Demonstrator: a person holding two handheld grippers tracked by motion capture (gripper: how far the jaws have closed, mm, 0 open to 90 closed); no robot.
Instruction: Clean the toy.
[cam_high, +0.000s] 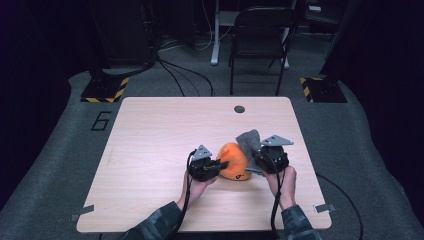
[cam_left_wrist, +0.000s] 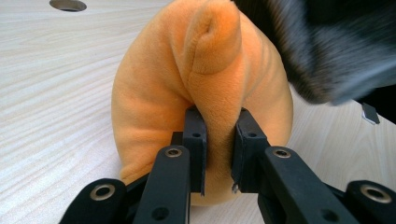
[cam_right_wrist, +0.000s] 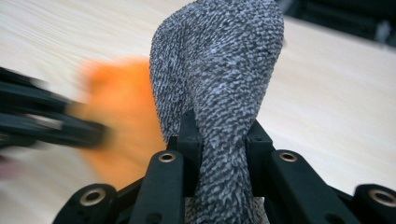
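Note:
An orange plush pillow (cam_high: 233, 159) stands on the wooden table (cam_high: 160, 135) near the front middle. My left gripper (cam_high: 216, 165) is shut on a fold of the orange plush pillow (cam_left_wrist: 210, 84), pinching it between both jaws. A grey knitted cloth (cam_high: 249, 141) rises at the pillow's right side. My right gripper (cam_high: 257, 156) is shut on the grey knitted cloth (cam_right_wrist: 219, 93), which sticks up above its jaws. In the right gripper view, the orange pillow (cam_right_wrist: 121, 116) and the left gripper appear blurred at the left.
A round hole (cam_high: 239, 109) sits near the table's far edge. A dark chair (cam_high: 260, 40) stands behind the table on the grey floor. Pieces of tape (cam_high: 324, 208) mark the table's front corners.

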